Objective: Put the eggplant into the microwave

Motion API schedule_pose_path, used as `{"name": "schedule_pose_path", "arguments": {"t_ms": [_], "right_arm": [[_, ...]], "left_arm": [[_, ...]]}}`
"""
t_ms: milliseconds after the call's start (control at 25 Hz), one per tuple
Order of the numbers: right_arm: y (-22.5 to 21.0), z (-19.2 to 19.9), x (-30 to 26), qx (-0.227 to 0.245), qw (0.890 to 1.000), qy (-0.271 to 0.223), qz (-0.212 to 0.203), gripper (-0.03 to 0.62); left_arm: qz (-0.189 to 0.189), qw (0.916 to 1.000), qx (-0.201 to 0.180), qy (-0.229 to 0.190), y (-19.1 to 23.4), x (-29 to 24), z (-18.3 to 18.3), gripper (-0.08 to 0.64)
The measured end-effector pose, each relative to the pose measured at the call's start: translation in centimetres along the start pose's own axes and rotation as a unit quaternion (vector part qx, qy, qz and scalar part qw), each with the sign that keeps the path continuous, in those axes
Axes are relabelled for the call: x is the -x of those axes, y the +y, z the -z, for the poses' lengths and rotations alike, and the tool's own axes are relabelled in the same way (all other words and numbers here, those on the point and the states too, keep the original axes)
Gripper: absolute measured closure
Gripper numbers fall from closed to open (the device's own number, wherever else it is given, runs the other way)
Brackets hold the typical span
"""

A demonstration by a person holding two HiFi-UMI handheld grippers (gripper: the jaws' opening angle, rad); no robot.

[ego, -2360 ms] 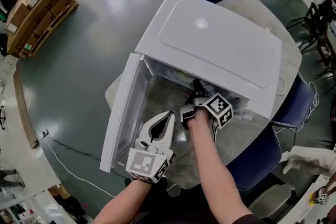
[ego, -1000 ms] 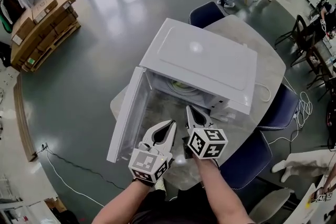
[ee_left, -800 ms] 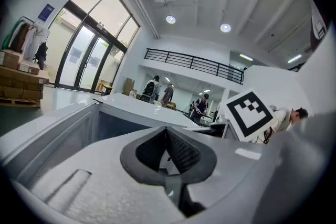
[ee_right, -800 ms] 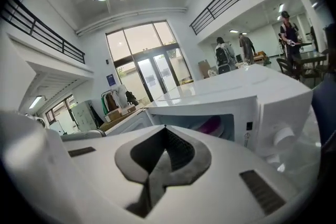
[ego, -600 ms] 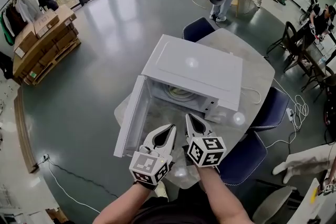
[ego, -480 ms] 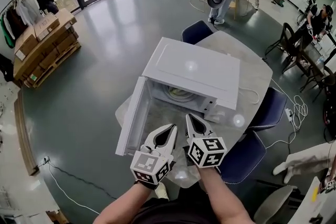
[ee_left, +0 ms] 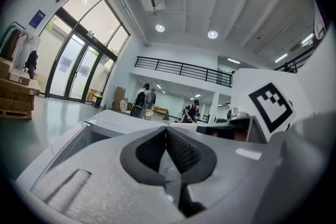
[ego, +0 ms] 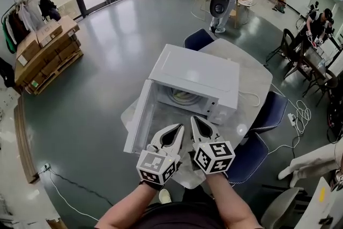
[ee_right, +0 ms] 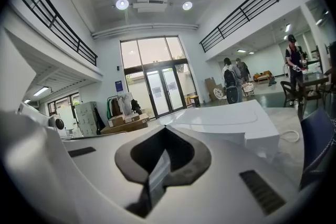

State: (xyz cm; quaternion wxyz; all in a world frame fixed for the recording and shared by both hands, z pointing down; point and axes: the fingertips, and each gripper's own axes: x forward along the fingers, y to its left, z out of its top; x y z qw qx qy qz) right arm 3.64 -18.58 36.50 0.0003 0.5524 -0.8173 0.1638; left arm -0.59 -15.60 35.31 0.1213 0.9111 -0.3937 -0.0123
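Your white boxy microwave (ego: 195,75) sits on the pale grey counter (ego: 257,80) with its door (ego: 138,123) swung open to the left. Inside I can only make out a pale round plate (ego: 182,97); can't pick out the eggplant itself. Your left gripper (ego: 179,127) and right gripper (ego: 194,118) are both pressed together, empty. Earlier the right one reached into the cavity; now both are pulled back out front, side by side.

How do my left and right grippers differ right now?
In the head view the right gripper reaches nearer the open microwave than the left gripper does. The left gripper slants rightward and the right gripper leftward, so their tips converge. Both are shut and empty.
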Motion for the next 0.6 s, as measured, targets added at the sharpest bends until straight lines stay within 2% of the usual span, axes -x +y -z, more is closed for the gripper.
{"name": "schedule_pose_path", "arguments": {"t_ms": [600], "right_arm": [[1.8, -0.4, -0.4, 0.004, 1.000, -0.007, -0.012, 0.592]], "left_arm": [[-0.016, 0.9998, -0.007, -0.012, 1.0, 0.9, -1.0, 0.552]]}}
